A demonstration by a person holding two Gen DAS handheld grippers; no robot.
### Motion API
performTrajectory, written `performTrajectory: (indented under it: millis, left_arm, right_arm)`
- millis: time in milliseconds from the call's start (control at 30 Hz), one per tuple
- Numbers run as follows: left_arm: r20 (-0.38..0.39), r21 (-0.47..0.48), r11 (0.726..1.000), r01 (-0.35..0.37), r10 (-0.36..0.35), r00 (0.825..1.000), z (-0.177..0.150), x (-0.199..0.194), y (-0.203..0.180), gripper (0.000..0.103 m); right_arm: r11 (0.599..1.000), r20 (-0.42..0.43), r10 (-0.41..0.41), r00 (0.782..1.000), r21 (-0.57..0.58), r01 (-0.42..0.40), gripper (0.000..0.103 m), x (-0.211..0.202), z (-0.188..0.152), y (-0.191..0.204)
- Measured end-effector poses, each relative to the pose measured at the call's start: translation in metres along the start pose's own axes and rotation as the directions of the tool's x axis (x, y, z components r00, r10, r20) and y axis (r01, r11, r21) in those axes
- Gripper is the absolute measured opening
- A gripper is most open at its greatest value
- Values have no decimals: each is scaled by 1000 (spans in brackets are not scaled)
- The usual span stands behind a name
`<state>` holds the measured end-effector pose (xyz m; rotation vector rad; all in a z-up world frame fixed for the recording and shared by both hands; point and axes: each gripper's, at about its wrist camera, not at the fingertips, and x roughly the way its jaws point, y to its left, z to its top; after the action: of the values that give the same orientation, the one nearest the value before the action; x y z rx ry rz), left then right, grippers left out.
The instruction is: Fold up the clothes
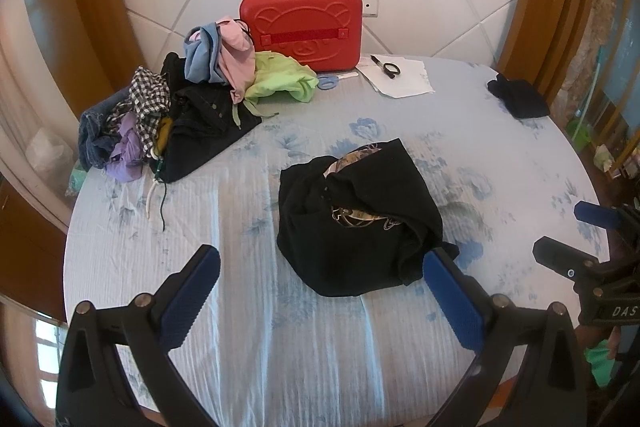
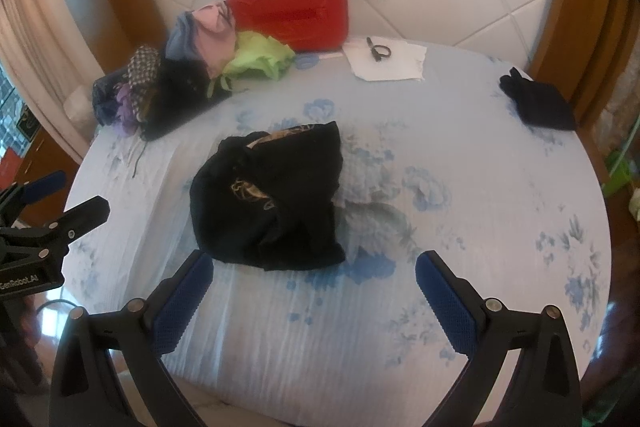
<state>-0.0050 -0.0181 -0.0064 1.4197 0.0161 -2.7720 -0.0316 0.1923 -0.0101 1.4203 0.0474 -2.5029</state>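
Note:
A black garment with a gold print (image 1: 356, 215) lies bunched in a rough square in the middle of the bed; it also shows in the right wrist view (image 2: 268, 199). My left gripper (image 1: 320, 259) is open and empty, just in front of the garment's near edge, its right finger (image 1: 452, 299) close to the cloth's corner. My right gripper (image 2: 314, 263) is open and empty, in front of the garment and to its right. A pile of unfolded clothes (image 1: 180, 107) lies at the back left. A folded dark garment (image 1: 520, 97) sits at the back right.
A red hard case (image 1: 304, 27) stands against the padded headboard. White papers with a black pen (image 1: 396, 75) lie beside it. The bed has a light blue floral sheet (image 1: 260, 307). Wooden frames flank the bed on both sides.

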Motion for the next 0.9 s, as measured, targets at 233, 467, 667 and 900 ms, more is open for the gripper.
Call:
performTrajectory:
  millis: [233,467,667,900]
  left_arm:
    - [-6,1,1000,7,-7,1000,1,3,1,103]
    - [-15,-2,1000,6,-6,1000,0,6,2,103]
    - [-28,-4,1000,7,-8,1000,1,12,4,103]
    - [-90,-77,997,17,-24,996,-2,41,20,103]
  right_arm:
    - [1000,-5,1,1000,1,-1,103,2,1,0]
    - [1000,-17,1,1000,2,-1,103,6,3,-1]
    - [1000,-29,-2,1000,-4,2,103,11,2,0]
    - [998,-1,57,998,23,-57,103,19,6,-5]
